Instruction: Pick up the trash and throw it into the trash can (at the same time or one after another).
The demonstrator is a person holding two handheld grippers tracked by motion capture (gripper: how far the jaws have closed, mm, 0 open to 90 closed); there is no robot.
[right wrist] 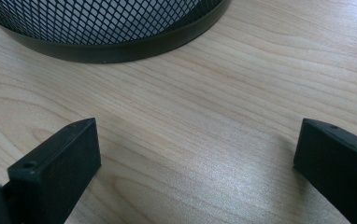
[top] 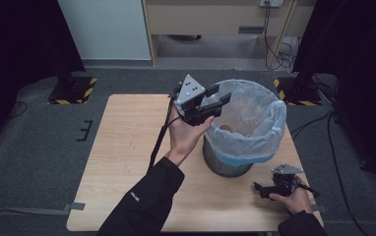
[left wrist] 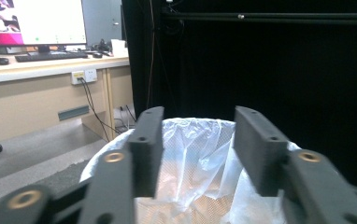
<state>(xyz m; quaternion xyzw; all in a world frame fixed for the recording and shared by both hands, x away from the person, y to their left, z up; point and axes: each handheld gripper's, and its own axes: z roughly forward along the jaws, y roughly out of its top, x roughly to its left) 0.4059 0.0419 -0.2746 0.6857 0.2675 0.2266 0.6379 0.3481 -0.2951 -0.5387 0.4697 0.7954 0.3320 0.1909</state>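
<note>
Grey carpet is surrounding the pale wooden bench (top: 127,162), and beyond it a beige desk is standing against the wall. Nearest to the person, the right tool (top: 261,189) is resting low on the bench, just beside the foot of the round black wire-mesh bin (right wrist: 120,28); its jaws are standing wide apart and are holding nothing. Farther on, the left tool (top: 216,99) is hovering at the near rim of the bin, over the translucent white plastic liner bag (top: 255,118) that is folding over the rim. Its jaws are also parted with nothing between them.

I am judging that the liner could be going wrong from here: if the left tool is closing on too little plastic, the film may be slipping out or tearing, and a pull sideways could be tipping the light bin, since the right tool is not steadying it.

No brand or label on the bin or bag is readable.
</note>
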